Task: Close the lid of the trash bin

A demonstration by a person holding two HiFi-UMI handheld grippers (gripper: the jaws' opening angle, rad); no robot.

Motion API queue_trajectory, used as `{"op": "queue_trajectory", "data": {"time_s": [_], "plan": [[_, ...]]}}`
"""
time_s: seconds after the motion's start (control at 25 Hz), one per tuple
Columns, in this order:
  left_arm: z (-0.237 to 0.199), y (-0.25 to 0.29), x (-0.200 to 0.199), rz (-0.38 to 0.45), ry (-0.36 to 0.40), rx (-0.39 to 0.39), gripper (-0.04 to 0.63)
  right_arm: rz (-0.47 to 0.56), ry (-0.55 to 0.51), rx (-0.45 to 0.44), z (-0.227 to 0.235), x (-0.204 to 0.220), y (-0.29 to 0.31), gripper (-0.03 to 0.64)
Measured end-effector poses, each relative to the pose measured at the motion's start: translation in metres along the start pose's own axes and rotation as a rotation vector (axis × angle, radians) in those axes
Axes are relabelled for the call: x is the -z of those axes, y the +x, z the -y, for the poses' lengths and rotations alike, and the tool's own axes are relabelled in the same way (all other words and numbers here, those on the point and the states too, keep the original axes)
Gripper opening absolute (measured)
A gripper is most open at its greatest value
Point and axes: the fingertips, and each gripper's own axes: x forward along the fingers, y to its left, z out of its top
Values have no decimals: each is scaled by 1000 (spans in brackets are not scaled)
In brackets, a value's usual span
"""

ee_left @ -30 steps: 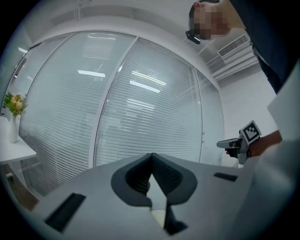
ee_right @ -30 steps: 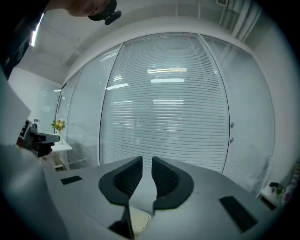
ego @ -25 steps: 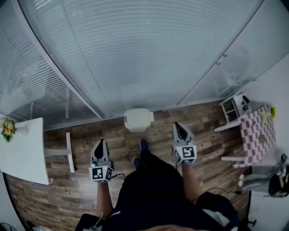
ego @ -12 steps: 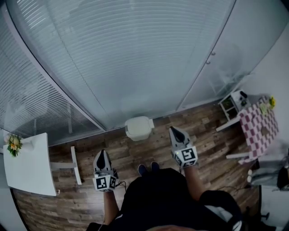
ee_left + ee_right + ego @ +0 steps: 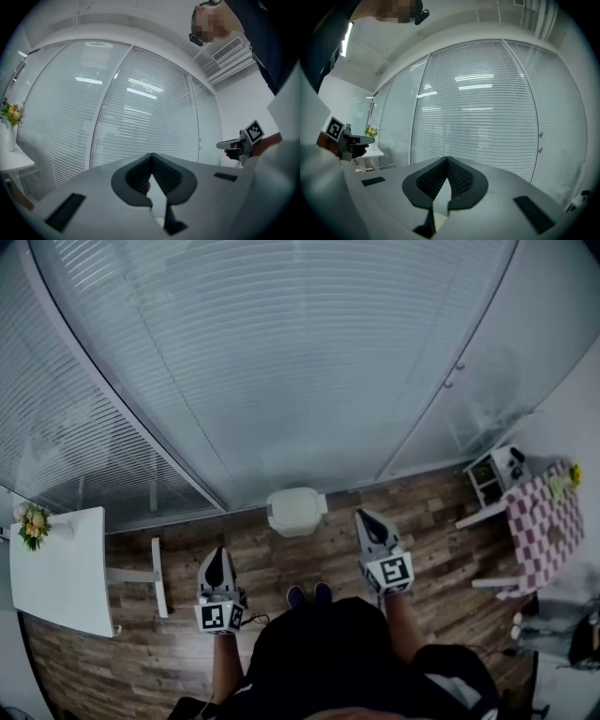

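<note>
A small white trash bin (image 5: 296,510) stands on the wood floor against the glass wall, its lid lying flat on top. My left gripper (image 5: 217,553) is held level, well short of the bin and to its left, jaws together with nothing between them. My right gripper (image 5: 363,516) is to the bin's right, also apart from it, shut and empty. In the left gripper view the jaws meet at a point (image 5: 151,155) and the right gripper (image 5: 239,145) shows at the far right. The right gripper view shows its shut jaws (image 5: 447,159) and the left gripper (image 5: 349,140). Neither gripper view shows the bin.
A white table (image 5: 58,573) with a flower vase (image 5: 33,521) stands at the left, a narrow white stand (image 5: 157,563) beside it. At the right are a checkered table (image 5: 542,535) and a small rack (image 5: 492,474). Blinds behind glass (image 5: 281,381) fill the back. My feet (image 5: 307,594) are behind the bin.
The person's feet have drawn back from the bin, and the head view has shifted. The right gripper has risen slightly. The left gripper has hardly moved. The bin's lid looks the same throughout.
</note>
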Motion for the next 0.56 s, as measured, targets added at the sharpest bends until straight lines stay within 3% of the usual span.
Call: {"op": "queue_trajectory", "data": {"time_s": [0.16,0.56], "plan": [[10,4,3,-35,9,5,6,12,-5,-14,4,-3,0,3],[18,7,-5,5,-2,1,6,16,-1,-31,11,1,-4,3]]}}
